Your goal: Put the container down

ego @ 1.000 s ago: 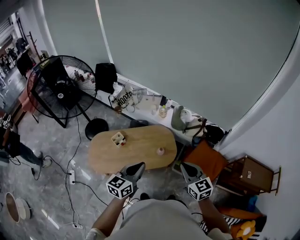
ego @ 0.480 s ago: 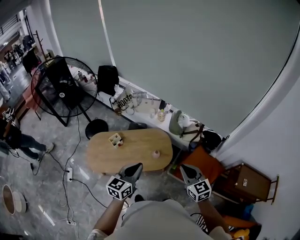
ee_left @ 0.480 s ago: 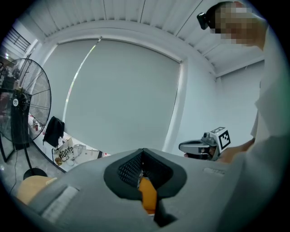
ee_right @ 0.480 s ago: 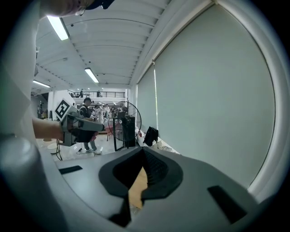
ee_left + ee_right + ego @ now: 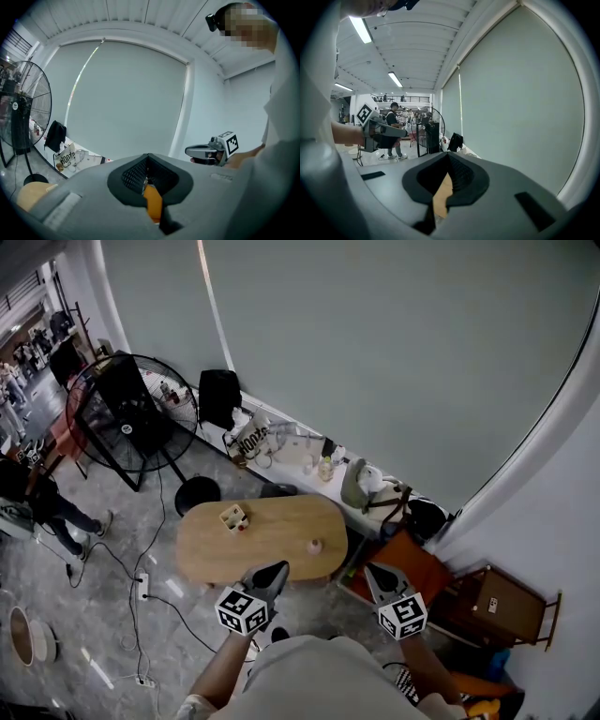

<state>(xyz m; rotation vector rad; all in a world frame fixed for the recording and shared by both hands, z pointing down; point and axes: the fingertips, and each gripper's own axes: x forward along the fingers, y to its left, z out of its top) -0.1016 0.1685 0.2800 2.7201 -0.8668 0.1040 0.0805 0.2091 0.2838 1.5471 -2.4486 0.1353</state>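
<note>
**Both tongs clenched and empty at the table's near side**

Around the oval wooden table we see a good deal of clutter. Beyond its far left end stands one big floor fan, with a black bag just beside it. Along the table's far side runs a low white ledge crowded with bits too small for us to name. Off the table's right end sit an orange seat and one brown wooden cabinet. Left of the table, cables trail over the floor and one person stands well apart. The table's near edge faces the tongs unobstructed.

On the table we count two small things: a boxy container toward its far left part and a small pinkish pot near its right end, well apart from each other. We cannot tell which one the task means; both rest on the tabletop, and neither is held.

The person holds two grippers at the table's near side, marker cubes up and tips toward the table. The left gripper shows at the near edge, and the right gripper off the near right corner, by the orange seat. Each has its jaws pressed together on nothing.
</note>
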